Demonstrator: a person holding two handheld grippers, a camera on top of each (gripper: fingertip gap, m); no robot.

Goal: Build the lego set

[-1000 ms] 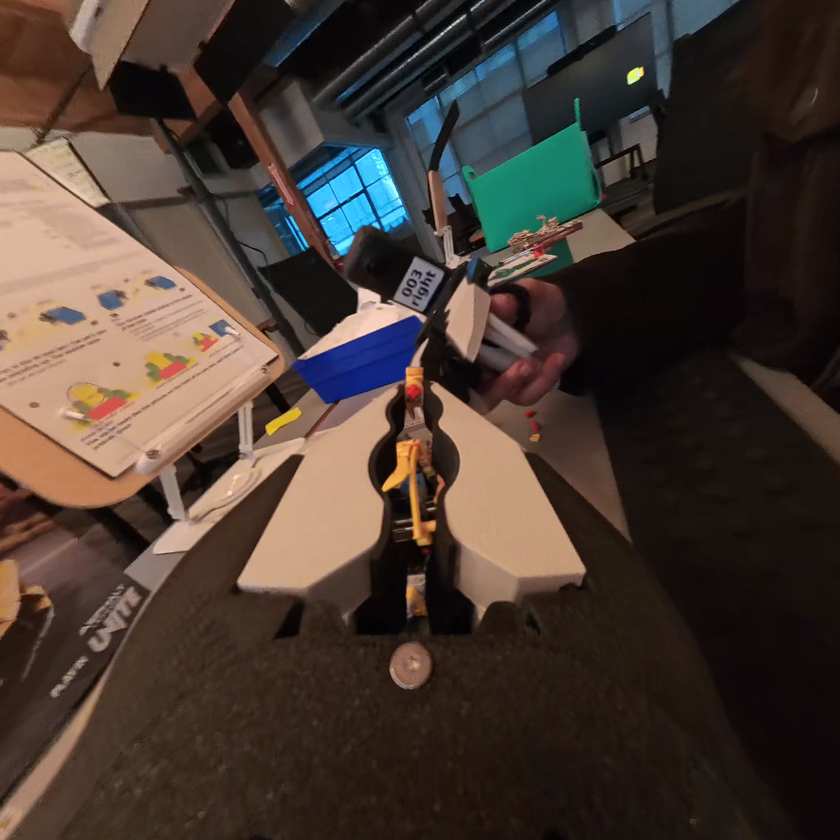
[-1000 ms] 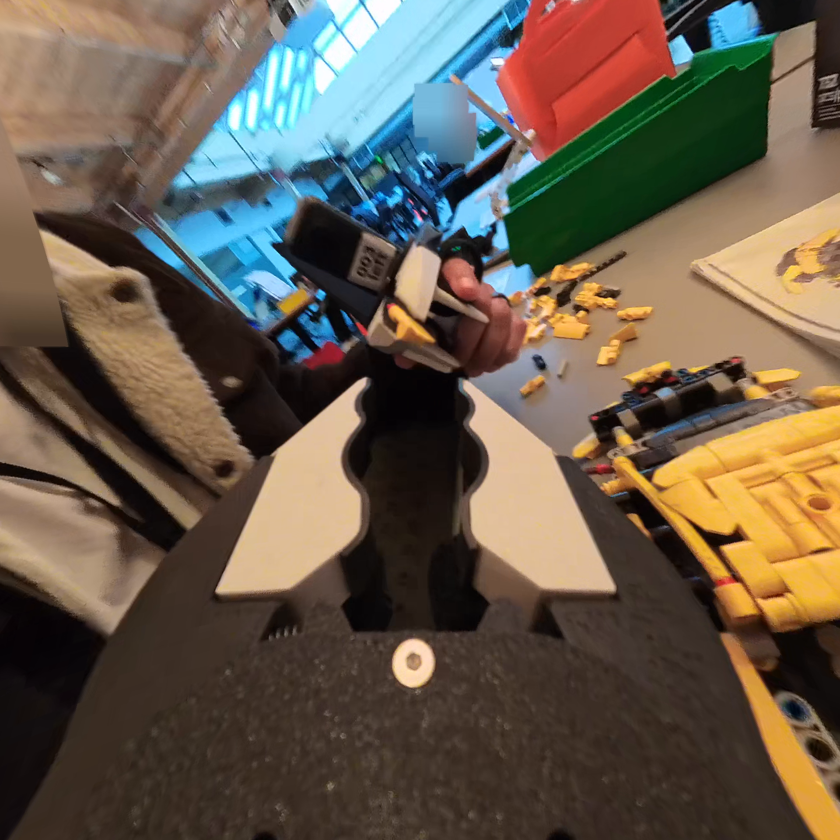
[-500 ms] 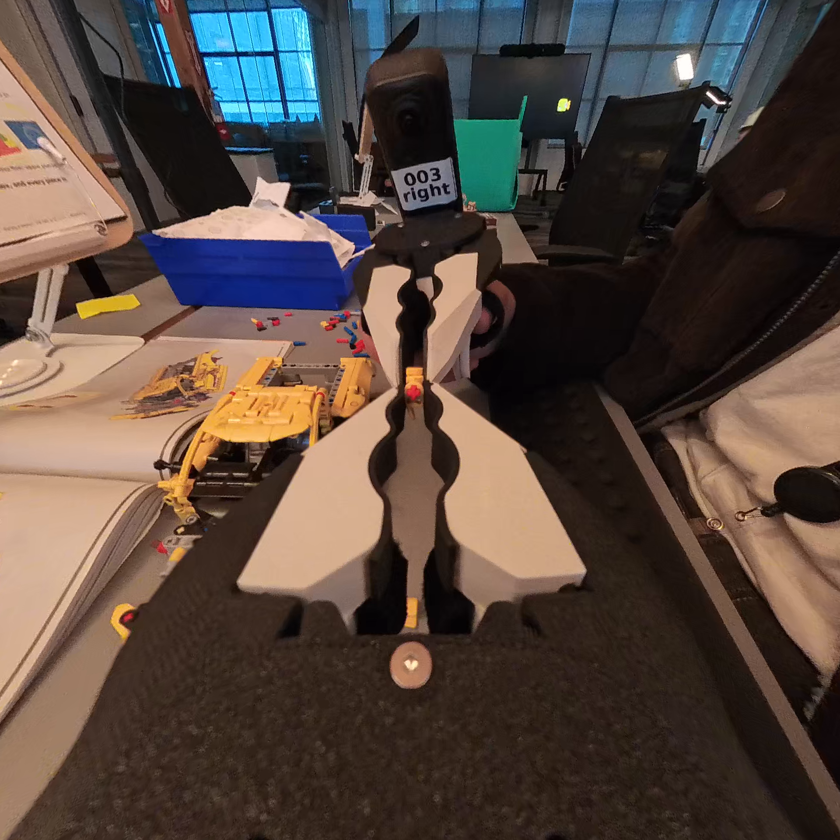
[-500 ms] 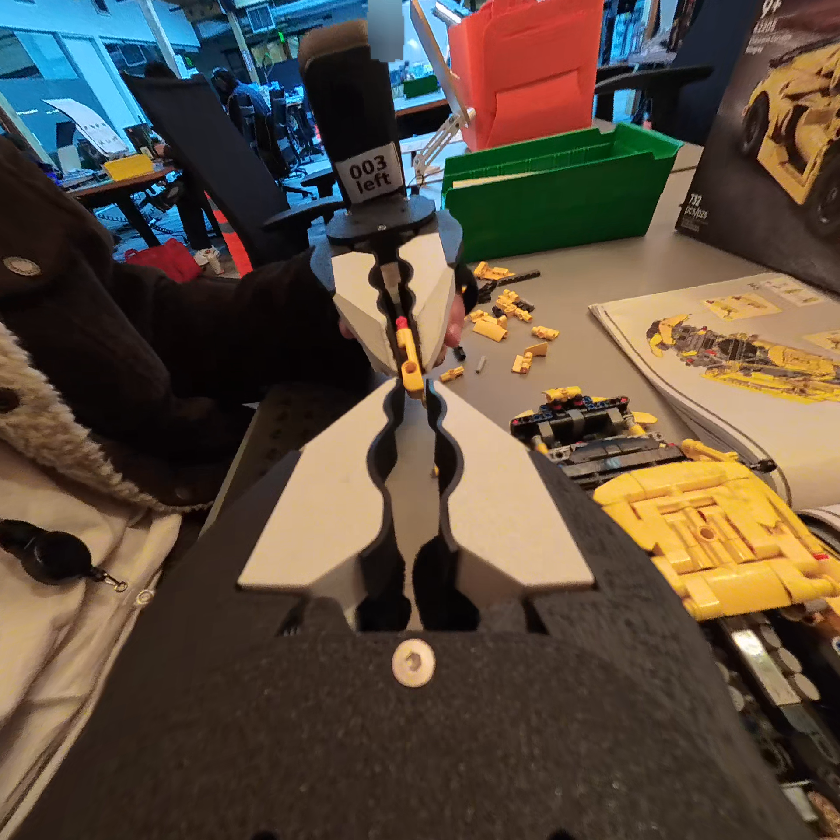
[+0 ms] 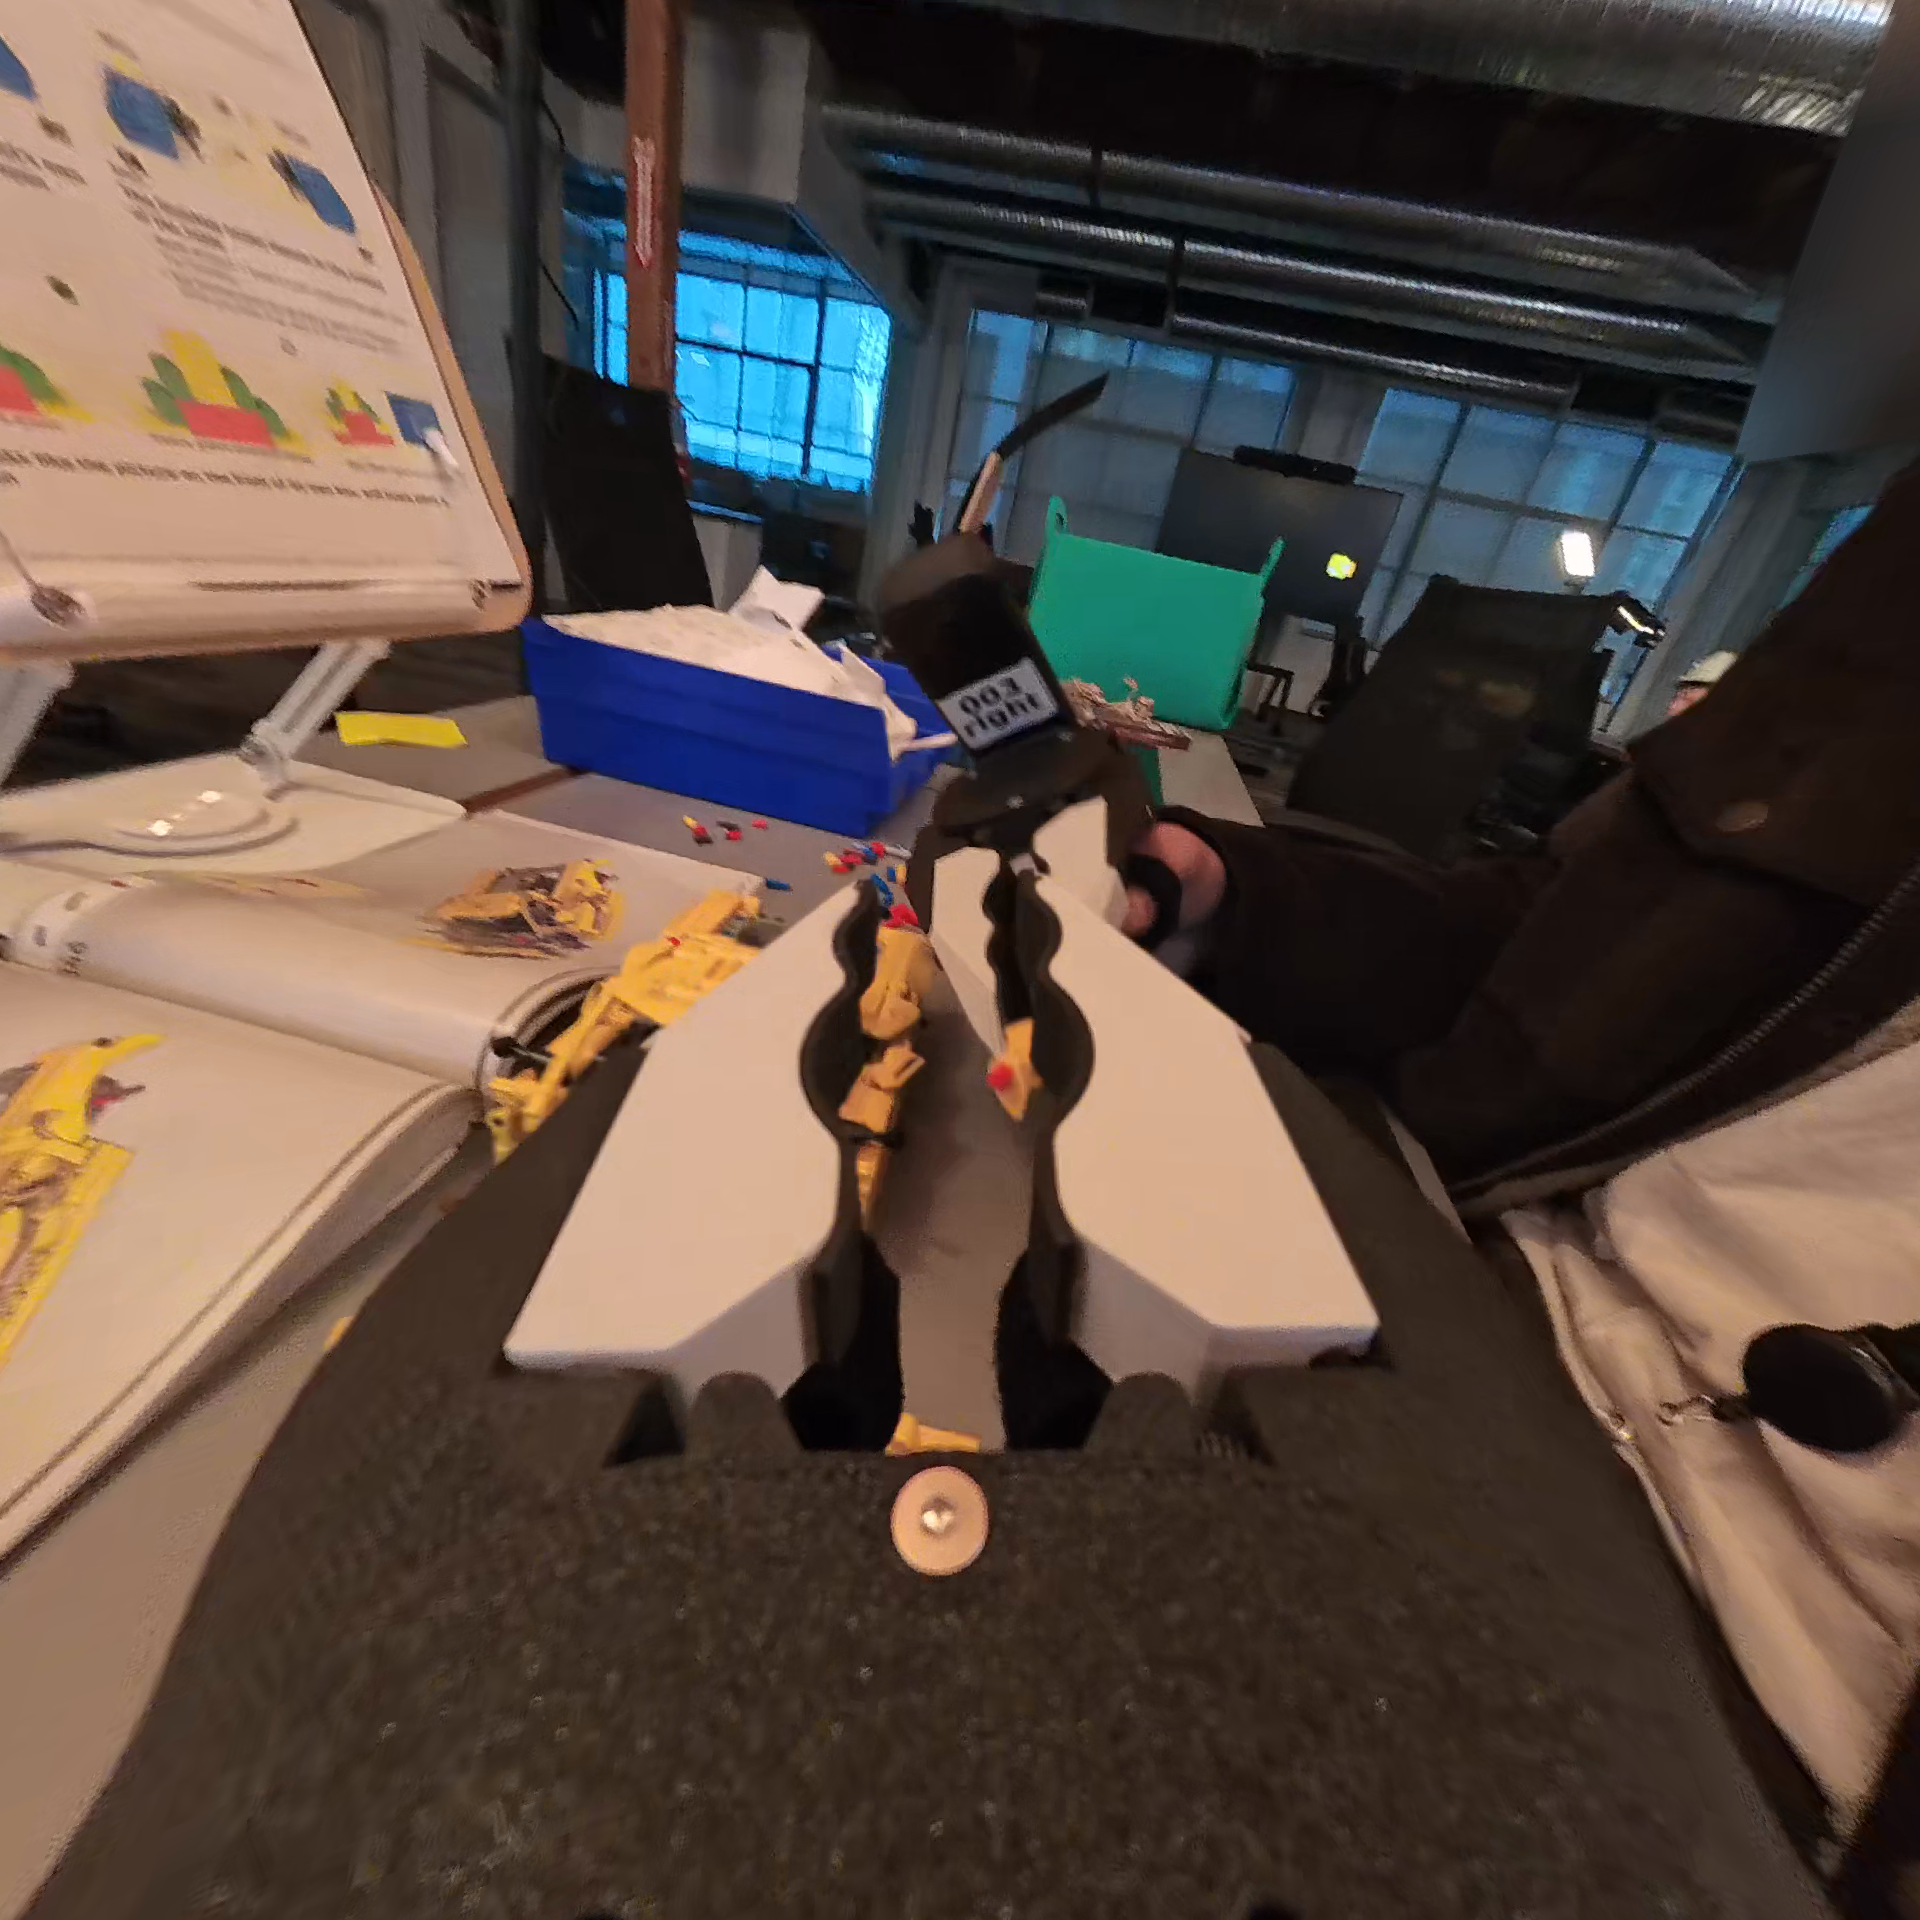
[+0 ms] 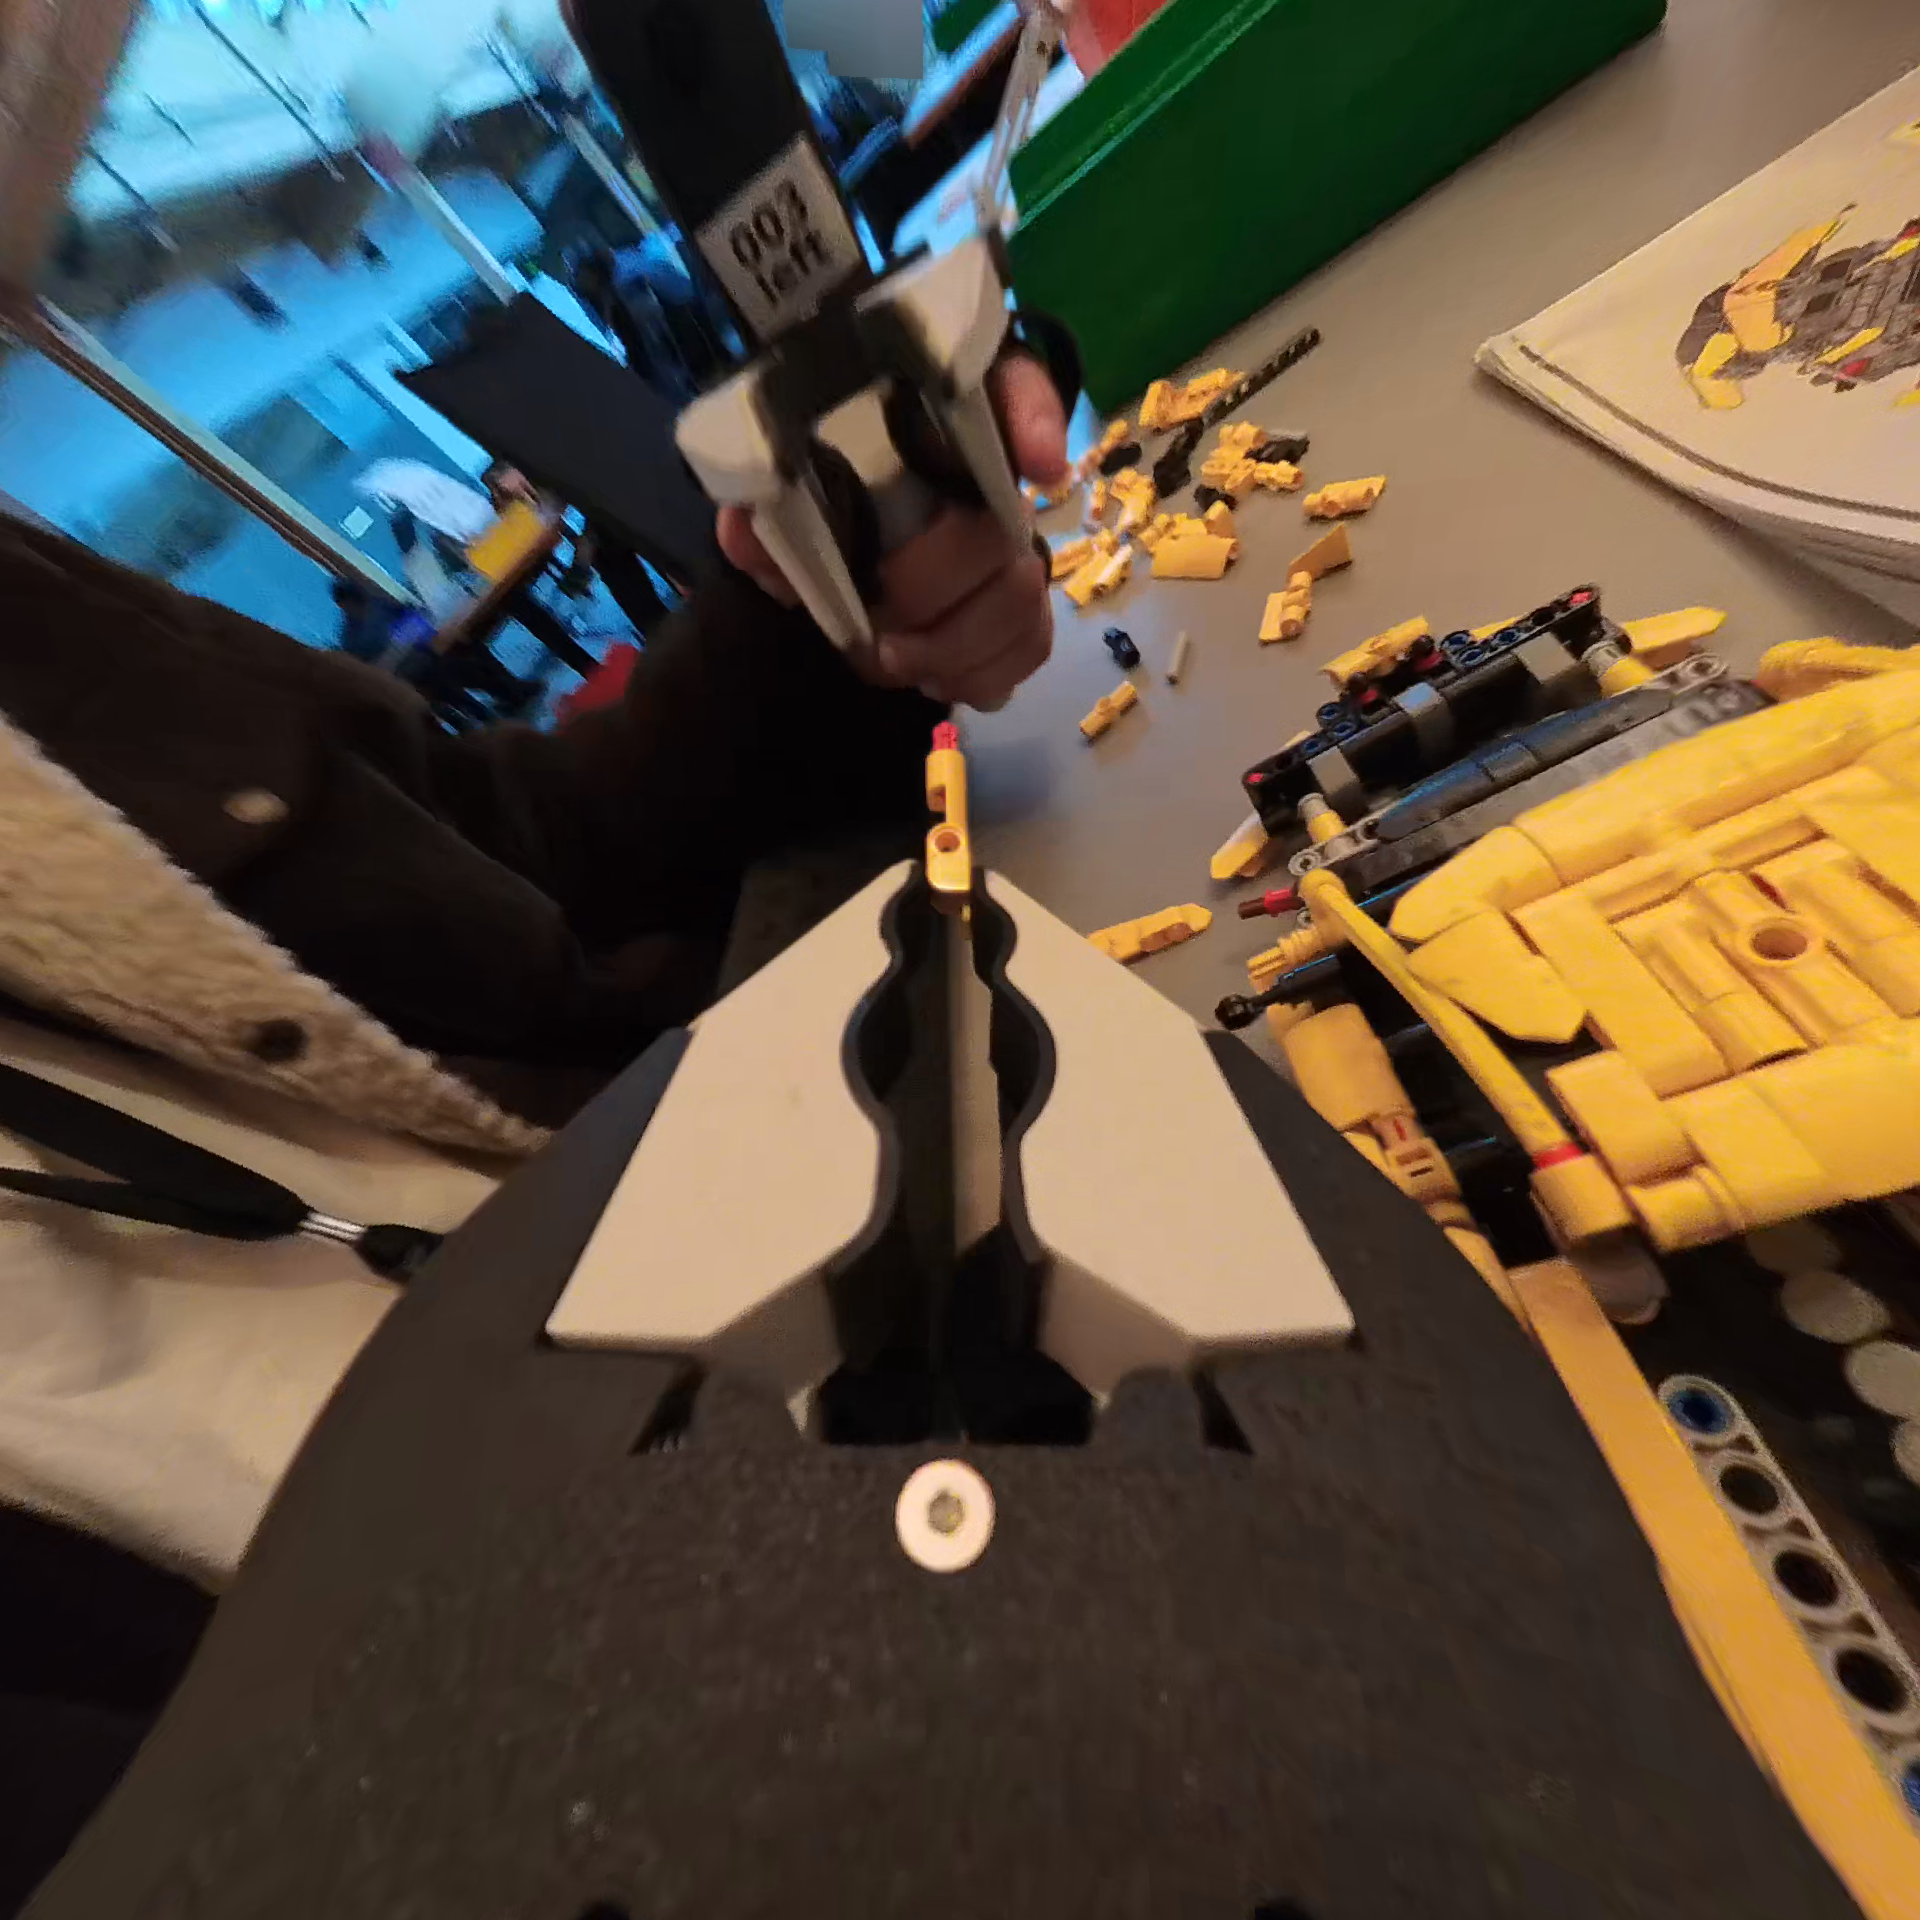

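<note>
My right gripper (image 6: 951, 883) is shut on a small yellow Lego piece (image 6: 948, 821) with a red pin at its far end, held in the air over the table edge. In the left wrist view the same piece (image 5: 1013, 1065) sits at the right gripper's tips (image 5: 1008, 1039), which reach in between my left fingers. My left gripper (image 5: 951, 904) is open and its pads do not touch the piece. It also shows in the right wrist view (image 6: 935, 582), open and empty, beyond the piece. The yellow car model (image 6: 1662, 987) lies on the table to the right.
Loose yellow parts (image 6: 1195, 520) lie in front of a green bin (image 6: 1299, 156). An open instruction booklet (image 5: 208, 1091) lies left of the model (image 5: 665, 987). A blue bin (image 5: 727, 727), small coloured pieces (image 5: 862, 857) and a clipboard stand (image 5: 208, 312) stand farther back. About 8 cm separates my left fingertips from my right.
Half a second ago both grippers gripped the yellow piece tip to tip. My left gripper has since opened and let it go; the right one keeps it.
</note>
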